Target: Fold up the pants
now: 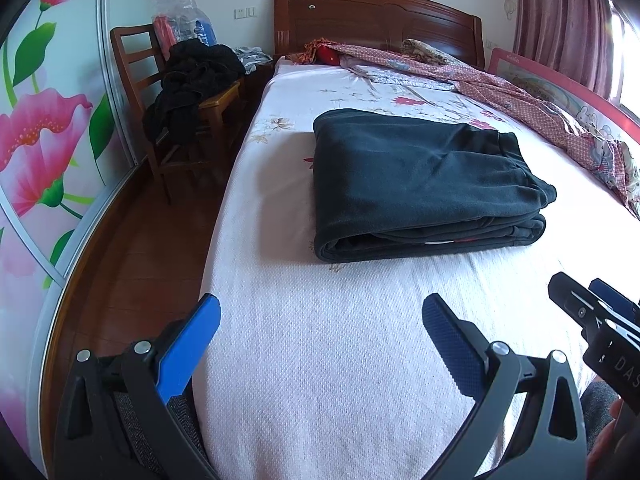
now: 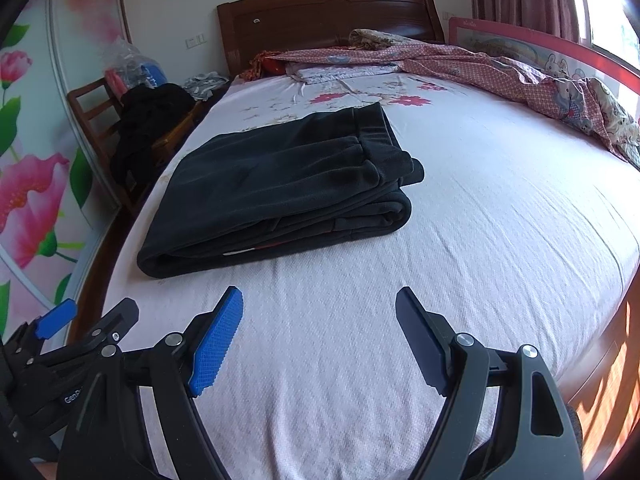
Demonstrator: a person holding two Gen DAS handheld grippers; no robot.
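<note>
Dark pants (image 1: 420, 184) lie folded into a thick rectangle on the white bed sheet (image 1: 340, 360); they also show in the right wrist view (image 2: 280, 196). My left gripper (image 1: 320, 308) is open and empty, held above the sheet in front of the pants, near the bed's left edge. My right gripper (image 2: 320, 300) is open and empty, also in front of the pants, to their right. Neither touches the pants. The right gripper shows at the right edge of the left wrist view (image 1: 588, 304); the left gripper shows at the left edge of the right wrist view (image 2: 92, 316).
A wooden headboard (image 1: 376, 20) stands at the far end. A rumpled pink quilt (image 1: 520, 92) lies along the right side by a pink bed rail (image 2: 560, 48). A wooden chair (image 1: 132, 76) piled with dark clothes (image 1: 188, 80) stands left of the bed by a flowered wardrobe (image 1: 48, 128).
</note>
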